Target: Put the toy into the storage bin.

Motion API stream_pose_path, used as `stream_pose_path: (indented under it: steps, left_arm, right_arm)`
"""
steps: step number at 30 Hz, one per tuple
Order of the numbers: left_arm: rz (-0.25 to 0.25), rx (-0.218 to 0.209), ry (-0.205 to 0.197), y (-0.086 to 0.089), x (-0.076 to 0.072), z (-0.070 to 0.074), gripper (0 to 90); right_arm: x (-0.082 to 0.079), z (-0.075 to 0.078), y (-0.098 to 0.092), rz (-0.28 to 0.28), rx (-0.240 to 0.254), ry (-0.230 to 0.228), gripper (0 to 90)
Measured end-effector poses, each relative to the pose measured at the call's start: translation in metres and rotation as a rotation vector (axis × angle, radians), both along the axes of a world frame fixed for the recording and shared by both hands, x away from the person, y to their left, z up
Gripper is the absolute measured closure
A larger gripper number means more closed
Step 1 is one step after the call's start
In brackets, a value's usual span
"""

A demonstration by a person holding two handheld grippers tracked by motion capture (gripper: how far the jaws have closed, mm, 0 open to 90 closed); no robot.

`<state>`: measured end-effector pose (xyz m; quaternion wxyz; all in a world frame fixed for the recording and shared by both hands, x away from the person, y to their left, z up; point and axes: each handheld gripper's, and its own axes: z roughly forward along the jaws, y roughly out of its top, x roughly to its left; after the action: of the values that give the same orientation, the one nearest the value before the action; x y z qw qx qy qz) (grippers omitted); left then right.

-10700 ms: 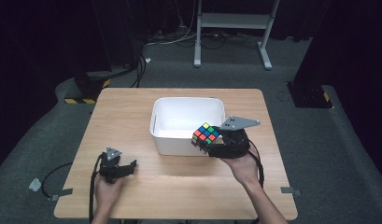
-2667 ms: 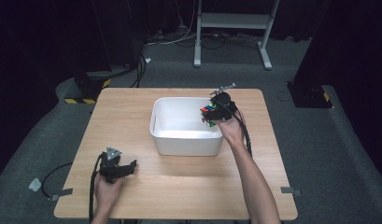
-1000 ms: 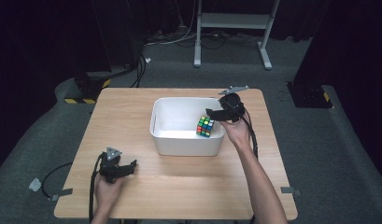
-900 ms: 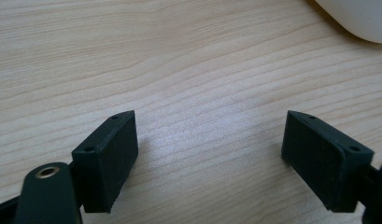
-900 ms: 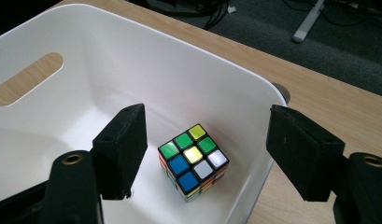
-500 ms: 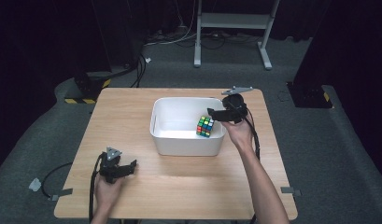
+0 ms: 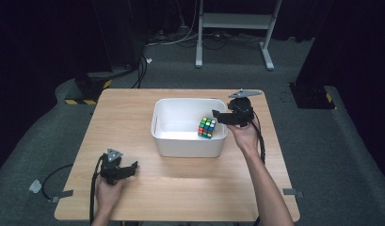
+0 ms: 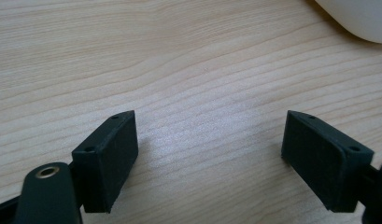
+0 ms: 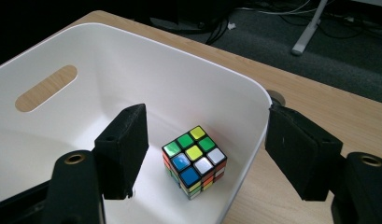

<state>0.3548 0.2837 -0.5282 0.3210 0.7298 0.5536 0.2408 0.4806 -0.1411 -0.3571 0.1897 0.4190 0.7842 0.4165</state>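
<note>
The cube rests inside the white bin; my right gripper hangs over it with jaws released, my left gripper spread empty on the worktop. Little seems left.

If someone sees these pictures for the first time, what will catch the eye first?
First the colourful cube, lying in the right part of the white bin at the middle of the table. Next the right gripper, open above the bin's right rim with the cube below its jaws. The left gripper is open above bare wood near the table's front left.
</note>
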Motion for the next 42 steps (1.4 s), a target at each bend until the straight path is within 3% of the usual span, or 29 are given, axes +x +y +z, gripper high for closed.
stream_pose_path:
  steps: [42]
  left_arm:
    - [0.0,-0.001,0.0,0.0,0.0,0.0,18.6]
  right_arm:
    - [-0.02,0.006,-0.03,-0.017,0.06,-0.04,30.5]
